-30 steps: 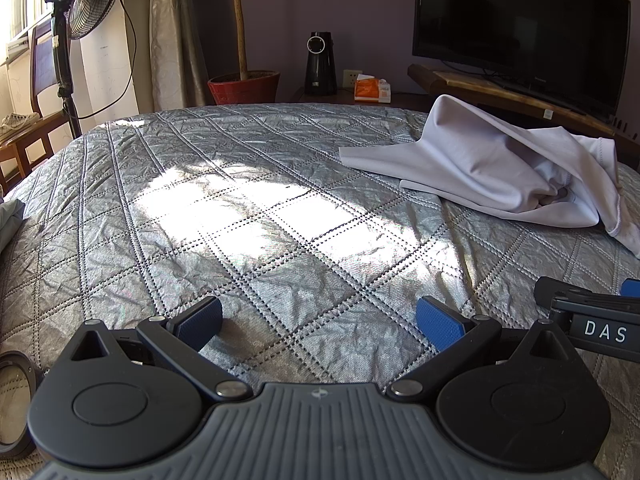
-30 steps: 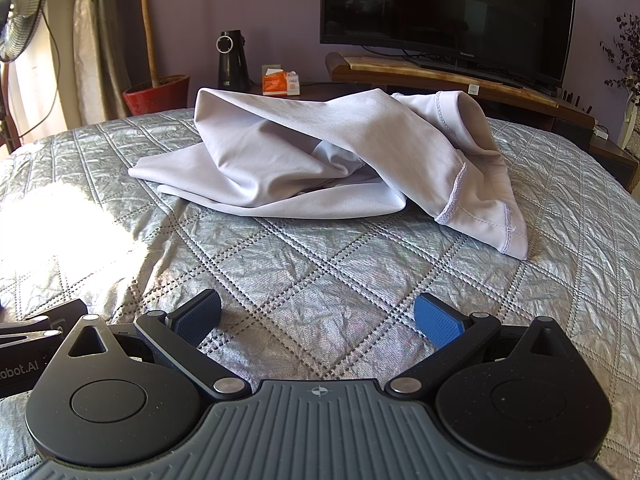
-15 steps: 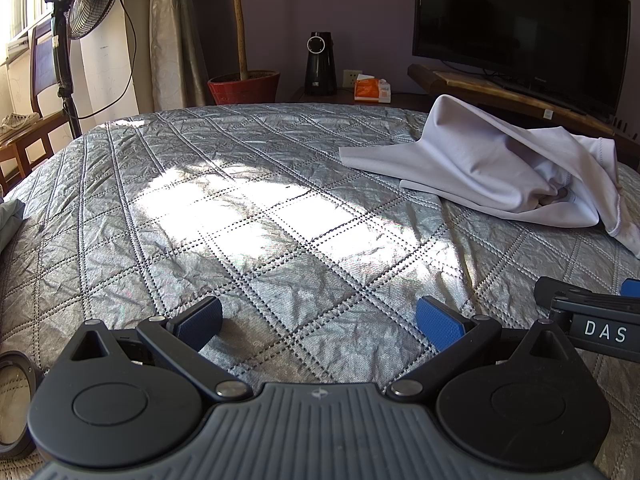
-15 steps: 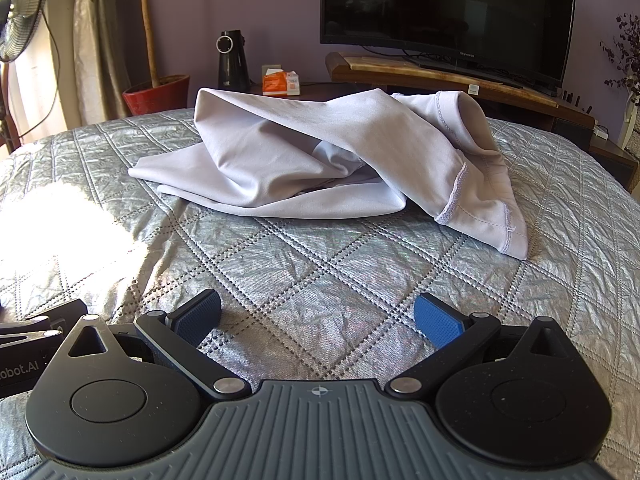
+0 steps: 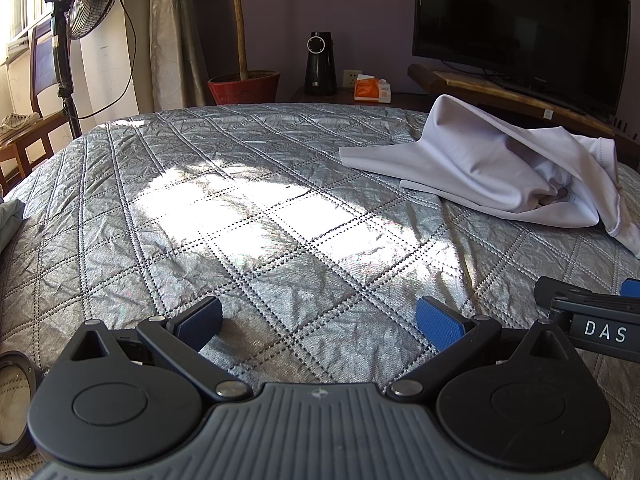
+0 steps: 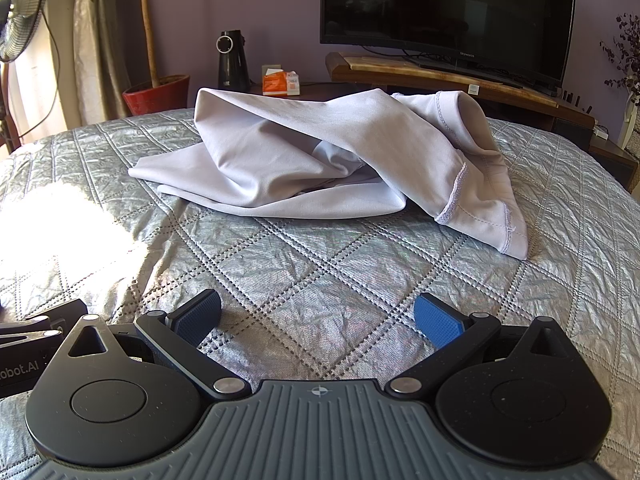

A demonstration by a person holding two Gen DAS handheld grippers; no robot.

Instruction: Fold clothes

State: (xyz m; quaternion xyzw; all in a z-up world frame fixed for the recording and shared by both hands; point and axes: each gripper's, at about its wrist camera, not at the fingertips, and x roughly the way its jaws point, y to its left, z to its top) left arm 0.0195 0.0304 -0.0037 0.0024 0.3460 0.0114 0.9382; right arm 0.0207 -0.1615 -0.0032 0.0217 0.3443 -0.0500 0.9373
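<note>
**Both grippers idle over quilt; garment unfolded and untouched**

Bed: a silver-grey quilted bedspread [image 5: 248, 240] covers the whole working surface. A bright patch of sunlight falls on its left-centre area. The fabric is crinkled throughout, with stitched diamond lines.

Television [image 6: 448, 12]: dark screen, standing on a wooden unit [image 6: 440, 72] beyond the far edge of the bed.

Garment [image 6: 320, 160]: one pale lilac-grey piece of clothing lies in a loose, rumpled heap on the far half of the bed. It is directly ahead in the right wrist view and to the right of centre in the left wrist view. A hemmed opening with visible stitching faces the near right side. The heap stands up in a ridge rather than lying flat. Nothing touches it.

Left gripper [image 5: 320, 316]: low over bare quilt, near edge of the bed. Jaws stand wide apart, blue pads [image 5: 438, 322] empty. It sits well apart from the garment.

Right gripper [image 6: 318, 316]: also low over bare quilt, just beside the left unit, part of which shows at the frame edge. Jaws wide apart, nothing between them. Bare quilt separates it from the garment's near hem.

Background items: standing fan [image 5: 76, 12] at the left, potted plant in a red pot [image 5: 244, 86], a black cone-shaped appliance [image 5: 319, 64], an orange tissue box [image 5: 370, 89].
</note>
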